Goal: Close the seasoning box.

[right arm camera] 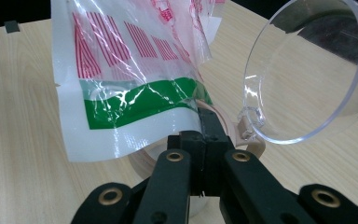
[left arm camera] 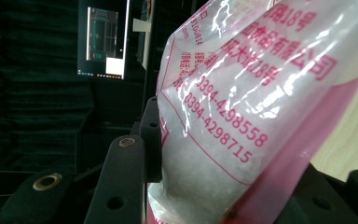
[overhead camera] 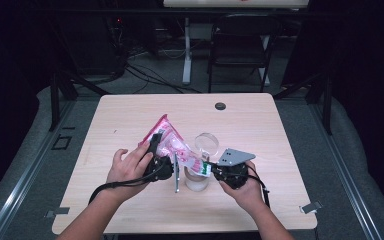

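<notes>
Worktop [overhead camera: 130,210], pale wood, carries the whole arrangement near its front edge. Above it a pink-and-white printed bag [overhead camera: 172,145] of white granules is held tilted between both hands, its upper end toward the left and its lower corner over the jar [overhead camera: 196,181], a small clear container with a hinged clear lid [overhead camera: 206,144] standing open behind it.

Left tool [overhead camera: 156,145]: jaws part-way closed on the full body of the bag [left arm camera: 242,116], pads pressing into the plastic from either side. Right tool [overhead camera: 211,169]: jaws fully closed, pinching the thin green-banded corner of the bag [right arm camera: 135,112] just above the jar rim [right arm camera: 142,161]; the lid [right arm camera: 307,70] hangs close beside that tool.

Risks, by consequence:
1. Whether the pinched corner is already cut open cannot be told; if it is, a steeper tilt from the left tool would probably send granules out in a rush, over the narrow mouth and onto the worktop
2. The right tool's hold is on slick film alone; a slip would likely let the corner swing off the opening mid-pour
3. The jar looks light and stands unheld, so a downward nudge from the bag or right tool could tip it
4. The open lid sits near the right tool and could be knocked shut
</notes>
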Tool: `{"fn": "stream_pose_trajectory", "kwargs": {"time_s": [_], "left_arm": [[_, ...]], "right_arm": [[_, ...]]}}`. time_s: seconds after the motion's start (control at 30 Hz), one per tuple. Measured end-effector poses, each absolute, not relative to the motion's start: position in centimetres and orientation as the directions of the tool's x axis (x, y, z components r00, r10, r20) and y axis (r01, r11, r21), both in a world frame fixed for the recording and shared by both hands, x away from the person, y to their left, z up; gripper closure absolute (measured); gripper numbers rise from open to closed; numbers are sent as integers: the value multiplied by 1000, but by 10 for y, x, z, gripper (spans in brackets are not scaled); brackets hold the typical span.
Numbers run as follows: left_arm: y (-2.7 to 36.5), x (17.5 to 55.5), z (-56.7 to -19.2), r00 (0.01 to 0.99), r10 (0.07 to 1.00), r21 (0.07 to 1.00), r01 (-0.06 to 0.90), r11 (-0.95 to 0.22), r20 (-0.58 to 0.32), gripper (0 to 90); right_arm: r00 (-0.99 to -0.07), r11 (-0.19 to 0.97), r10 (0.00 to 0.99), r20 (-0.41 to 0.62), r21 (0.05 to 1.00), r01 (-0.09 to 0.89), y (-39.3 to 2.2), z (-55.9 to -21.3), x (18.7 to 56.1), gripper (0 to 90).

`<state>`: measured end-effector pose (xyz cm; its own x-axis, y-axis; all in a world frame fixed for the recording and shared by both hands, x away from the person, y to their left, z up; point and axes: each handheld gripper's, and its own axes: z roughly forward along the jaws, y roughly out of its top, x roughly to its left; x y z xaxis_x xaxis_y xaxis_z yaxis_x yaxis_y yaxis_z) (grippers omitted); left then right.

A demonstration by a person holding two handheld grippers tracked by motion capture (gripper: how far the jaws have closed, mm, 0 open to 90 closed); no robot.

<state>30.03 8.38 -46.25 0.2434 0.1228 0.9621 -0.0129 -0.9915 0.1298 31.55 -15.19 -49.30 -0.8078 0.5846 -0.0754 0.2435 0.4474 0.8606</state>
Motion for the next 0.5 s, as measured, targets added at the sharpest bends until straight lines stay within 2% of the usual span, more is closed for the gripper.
{"fn": "stream_pose_trajectory", "kwargs": {"time_s": [0.5], "left_arm": [[81, 299, -462, 213, 94, 101, -22, -995, 973, 654]], "right_arm": [[-805, 447, 589, -77, 861, 245, -152, -493, 316, 900]]}}
